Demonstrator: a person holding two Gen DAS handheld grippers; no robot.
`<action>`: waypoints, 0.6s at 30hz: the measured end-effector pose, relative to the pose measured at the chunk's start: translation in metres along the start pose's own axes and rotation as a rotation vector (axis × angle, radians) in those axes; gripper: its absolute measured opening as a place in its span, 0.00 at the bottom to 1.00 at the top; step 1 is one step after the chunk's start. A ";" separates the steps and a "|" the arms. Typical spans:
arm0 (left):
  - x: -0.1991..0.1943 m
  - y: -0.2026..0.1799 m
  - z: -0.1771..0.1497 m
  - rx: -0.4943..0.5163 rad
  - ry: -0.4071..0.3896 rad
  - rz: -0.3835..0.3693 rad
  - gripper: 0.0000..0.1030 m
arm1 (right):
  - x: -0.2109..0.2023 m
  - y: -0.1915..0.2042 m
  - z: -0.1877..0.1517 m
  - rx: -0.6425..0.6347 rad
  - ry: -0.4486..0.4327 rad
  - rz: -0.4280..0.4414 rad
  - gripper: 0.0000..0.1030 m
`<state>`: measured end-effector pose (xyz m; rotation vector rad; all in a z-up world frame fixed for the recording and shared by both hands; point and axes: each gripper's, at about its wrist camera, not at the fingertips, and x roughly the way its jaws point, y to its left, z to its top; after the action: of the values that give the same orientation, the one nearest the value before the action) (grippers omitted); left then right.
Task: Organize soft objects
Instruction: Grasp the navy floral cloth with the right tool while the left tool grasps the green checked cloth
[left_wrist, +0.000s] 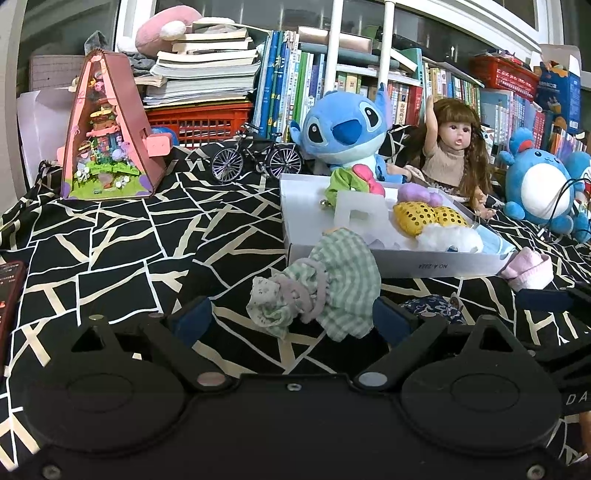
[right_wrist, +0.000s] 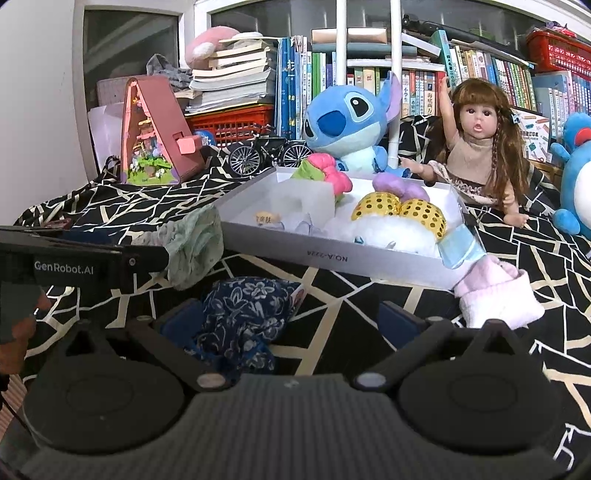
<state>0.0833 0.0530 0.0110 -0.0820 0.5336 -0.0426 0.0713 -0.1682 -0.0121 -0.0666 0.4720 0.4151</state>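
Note:
A white box lies on the black patterned cloth and holds a green-pink bow, a purple bow, a yellow sequin bow and a white fluffy piece. A green checked scrunchie bundle lies between the wide-open fingers of my left gripper. A dark blue floral cloth lies by the left finger of my open right gripper. A pink-white sock lies by the box's corner.
A Stitch plush, a doll, a blue round plush, a model bicycle and a pink triangular diorama stand behind, before bookshelves. A dark phone-like object lies at the left edge.

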 end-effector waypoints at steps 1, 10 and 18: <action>0.000 0.001 0.000 -0.002 0.002 0.000 0.91 | 0.000 0.000 0.000 -0.003 0.001 0.000 1.00; 0.001 0.003 -0.004 -0.015 0.015 0.008 0.91 | 0.002 0.003 -0.005 -0.020 0.018 0.003 1.00; 0.004 0.002 -0.006 -0.019 0.025 0.010 0.91 | 0.005 0.006 -0.009 -0.024 0.033 0.011 1.00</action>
<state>0.0833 0.0539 0.0035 -0.0977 0.5598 -0.0290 0.0692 -0.1625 -0.0220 -0.0943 0.5000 0.4309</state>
